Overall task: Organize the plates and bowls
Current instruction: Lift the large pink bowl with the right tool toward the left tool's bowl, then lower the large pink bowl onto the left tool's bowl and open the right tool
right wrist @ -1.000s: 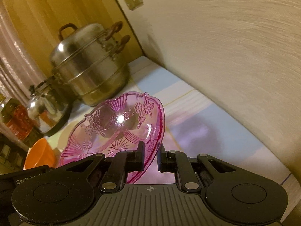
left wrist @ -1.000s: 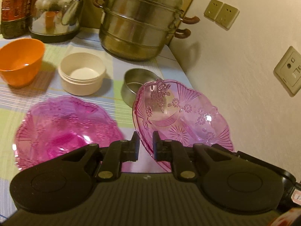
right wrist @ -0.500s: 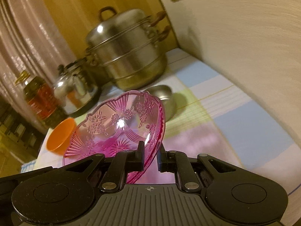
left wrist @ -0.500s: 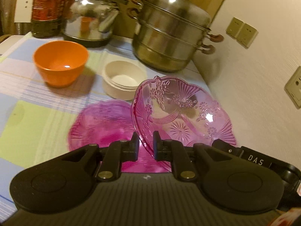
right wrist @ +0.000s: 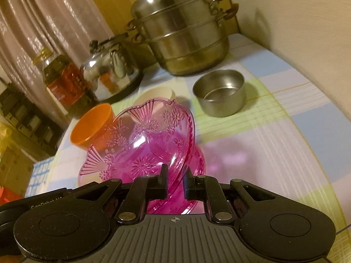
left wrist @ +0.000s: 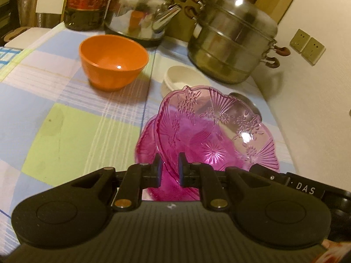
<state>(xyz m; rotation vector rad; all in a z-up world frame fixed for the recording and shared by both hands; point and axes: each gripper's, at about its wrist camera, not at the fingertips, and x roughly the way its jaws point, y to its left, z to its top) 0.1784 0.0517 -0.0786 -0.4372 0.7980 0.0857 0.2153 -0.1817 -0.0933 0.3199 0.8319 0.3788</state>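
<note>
Pink plate (left wrist: 219,135), clamped at its rim by both grippers' jaws, has moved from beside to above the second plate (left wrist: 145,146); stacking is imminent.

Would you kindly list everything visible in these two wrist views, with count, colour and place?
held pink plate: 1, clear pink, tilted, both grippers on its rim, above the other plate
lower pink plate: 1, pink, on the tablecloth beneath
orange bowl: 1, orange, left of centre
cream bowl: 1, cream, behind the plates
steel bowl: 1, silver, right, near the wall
steamer pot: 1, steel, back right
kettle: 1, steel, back centre
oil bottle: 1, red label, back left
tablecloth: 1, checked blue, green and white
wall sockets: 2, beige, wall
left gripper: 1, black
right gripper: 1, black
</note>
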